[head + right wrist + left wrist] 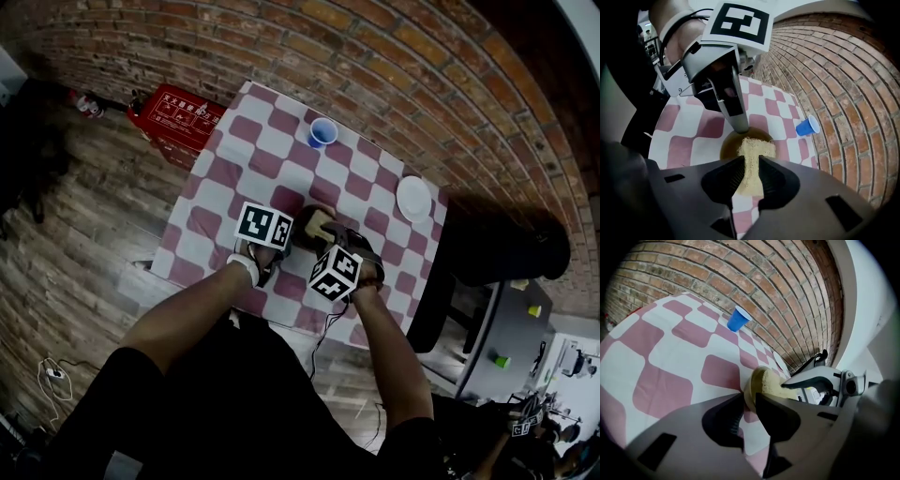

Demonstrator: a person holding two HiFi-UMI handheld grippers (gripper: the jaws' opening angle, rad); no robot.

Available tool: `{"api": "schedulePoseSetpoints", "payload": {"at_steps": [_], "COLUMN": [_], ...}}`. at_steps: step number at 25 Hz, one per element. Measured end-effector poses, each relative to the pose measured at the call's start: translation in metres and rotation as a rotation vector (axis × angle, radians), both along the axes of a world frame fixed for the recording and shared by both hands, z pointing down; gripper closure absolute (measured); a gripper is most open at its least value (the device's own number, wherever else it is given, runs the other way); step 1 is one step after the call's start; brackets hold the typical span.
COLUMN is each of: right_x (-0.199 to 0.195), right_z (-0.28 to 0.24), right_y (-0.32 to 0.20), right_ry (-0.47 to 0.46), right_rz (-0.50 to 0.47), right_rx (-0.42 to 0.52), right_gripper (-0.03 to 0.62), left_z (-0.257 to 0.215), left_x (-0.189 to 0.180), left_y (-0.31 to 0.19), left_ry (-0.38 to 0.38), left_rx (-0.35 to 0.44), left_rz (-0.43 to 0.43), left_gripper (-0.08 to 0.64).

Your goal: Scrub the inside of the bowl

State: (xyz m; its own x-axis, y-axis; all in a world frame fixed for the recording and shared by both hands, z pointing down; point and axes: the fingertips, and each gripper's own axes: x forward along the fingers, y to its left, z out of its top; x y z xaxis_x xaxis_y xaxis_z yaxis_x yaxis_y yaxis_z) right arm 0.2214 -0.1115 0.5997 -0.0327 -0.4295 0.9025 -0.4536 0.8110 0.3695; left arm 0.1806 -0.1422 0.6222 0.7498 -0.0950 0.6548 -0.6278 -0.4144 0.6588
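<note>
Two grippers work mid-frame. The left gripper (750, 398) pinches the bowl (752, 379) rim; the right gripper (752, 160) clamps a sponge (757, 146) inside it.

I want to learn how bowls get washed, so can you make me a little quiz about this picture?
1. What does the right hand-held gripper clamp?
A) a spoon
B) a yellow sponge
C) a towel

2. True or false: the left hand-held gripper pinches the rim of the bowl.

3. Fill in the gap: the cup standing on the tablecloth is ___ in colour.

Key: 1 B; 2 true; 3 blue.
</note>
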Motion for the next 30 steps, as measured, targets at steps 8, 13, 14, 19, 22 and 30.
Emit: {"api": "schedulePoseSetpoints", "payload": {"at_steps": [8, 13, 14, 19, 22, 30], "right_x": [-0.014, -0.008, -0.005, 0.012, 0.01, -0.02], "right_z": [0.01, 0.002, 0.0, -0.011, -0.016, 0.011], "right_y": [-0.016, -0.034, -0.036, -0.031, -0.012, 0.009], "right_ry": [-0.038, -0.06, -0.055, -0.028, 0.015, 0.038], "right_rz": [0.047, 0.082, 0.082, 0.057, -0.026, -0.152], "right_rx": [-0.004, 0.015, 0.019, 0.029, 0.021, -0.064], "right_gripper": [0.489, 0.489, 0.489, 0.489, 0.489, 0.489], "left_z": [-0.018, -0.026, -0.025, -0.02, -0.02, -0.02], "left_x": [-0.001, -0.006, -0.006, -0.005, -0.006, -0.018], "left_y": [-0.008, -0.006, -0.004, 0.004, 0.005, 0.008], "left_ry": [0.114, 0.154, 0.152, 0.134, 0.142, 0.185], "left_rx": [0.021, 0.023, 0.019, 0.003, -0.007, -0.045], "left_rz": [-0.053, -0.06, -0.058, -0.046, -0.059, -0.12], "left_gripper": [0.48, 0.48, 0.48, 0.48, 0.48, 0.48]}}
